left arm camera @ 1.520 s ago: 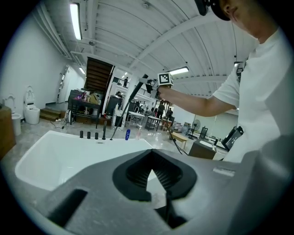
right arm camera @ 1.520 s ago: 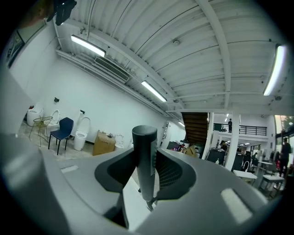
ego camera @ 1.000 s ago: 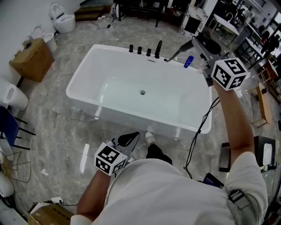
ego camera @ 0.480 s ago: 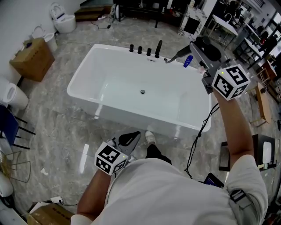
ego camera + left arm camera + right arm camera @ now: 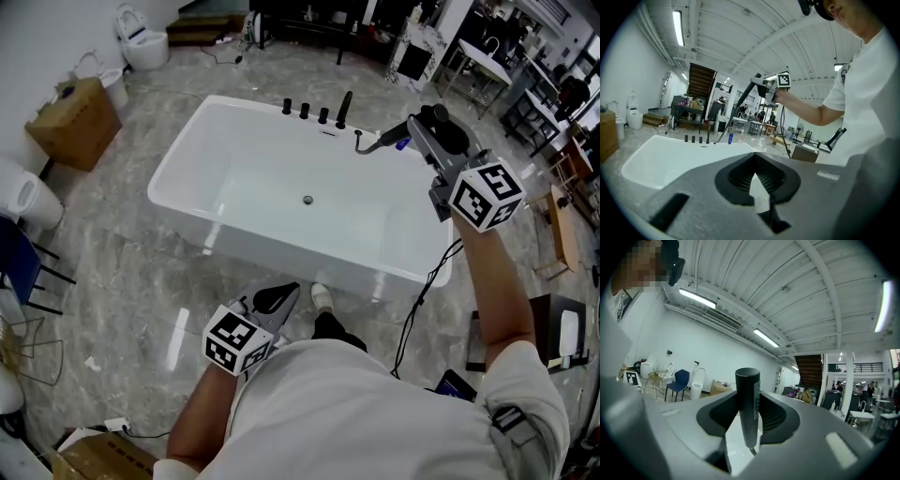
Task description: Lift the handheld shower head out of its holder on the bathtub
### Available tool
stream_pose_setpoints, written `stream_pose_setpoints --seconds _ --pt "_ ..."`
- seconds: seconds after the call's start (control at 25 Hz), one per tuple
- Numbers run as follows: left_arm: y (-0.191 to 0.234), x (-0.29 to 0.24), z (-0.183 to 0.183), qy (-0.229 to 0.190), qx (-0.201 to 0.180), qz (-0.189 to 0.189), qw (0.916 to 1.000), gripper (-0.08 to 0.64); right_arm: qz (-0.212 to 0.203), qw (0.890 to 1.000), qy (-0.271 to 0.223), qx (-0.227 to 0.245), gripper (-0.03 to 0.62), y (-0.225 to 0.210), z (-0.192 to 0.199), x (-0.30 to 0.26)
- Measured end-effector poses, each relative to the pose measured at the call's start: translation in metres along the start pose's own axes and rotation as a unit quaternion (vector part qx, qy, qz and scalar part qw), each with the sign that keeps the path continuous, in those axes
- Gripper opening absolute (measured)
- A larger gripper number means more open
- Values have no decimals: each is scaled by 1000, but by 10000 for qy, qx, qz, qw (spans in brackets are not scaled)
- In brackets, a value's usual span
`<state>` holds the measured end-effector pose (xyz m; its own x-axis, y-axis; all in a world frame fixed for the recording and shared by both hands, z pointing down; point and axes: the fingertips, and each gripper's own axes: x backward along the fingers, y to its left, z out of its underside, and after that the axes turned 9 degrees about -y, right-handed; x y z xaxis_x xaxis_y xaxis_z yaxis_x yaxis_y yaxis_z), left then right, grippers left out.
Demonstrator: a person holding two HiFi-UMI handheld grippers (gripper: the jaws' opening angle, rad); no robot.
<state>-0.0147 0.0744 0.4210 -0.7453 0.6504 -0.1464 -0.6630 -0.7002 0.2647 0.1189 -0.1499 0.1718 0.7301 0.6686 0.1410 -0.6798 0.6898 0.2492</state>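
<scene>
- Found the right tongs (image 5: pixel 424 134) clamped on the dark round handle of the shower head (image 5: pixel 382 141), carried about level above the far right corner of the bathtub (image 5: pixel 178 178) and clear of its rim.
- Found the left tongs (image 5: pixel 275 298) together with nothing between, down by the waist and well apart from the tub.
- Judged the shower head stiff, smooth and probably slippery, yet light enough for one grip.
- Judged the handle the right place to take hold: mid-length, square across the pads, to stop any rolling or sliding.
- Could not make out the hose or the holder; expected some drag from a hose pulling back on the handle.
- Noted the taps (image 5: pixel 313 112) and spout (image 5: pixel 344 106) standing on the far rim, near the head's tip: a knock risk.
- Saw open room above the basin and back toward the body.
</scene>
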Motion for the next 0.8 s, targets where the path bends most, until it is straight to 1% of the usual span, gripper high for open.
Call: stream_pose_setpoints --seconds 0.4,0.8 --pt "3 0 0 8 -2 12 10000 8 -18 9999 100 -123 146 8 15 4" --pt "-5 -5 0 32 -28 74 10000 6 -26 9994 231 -237 146 11 30 18"
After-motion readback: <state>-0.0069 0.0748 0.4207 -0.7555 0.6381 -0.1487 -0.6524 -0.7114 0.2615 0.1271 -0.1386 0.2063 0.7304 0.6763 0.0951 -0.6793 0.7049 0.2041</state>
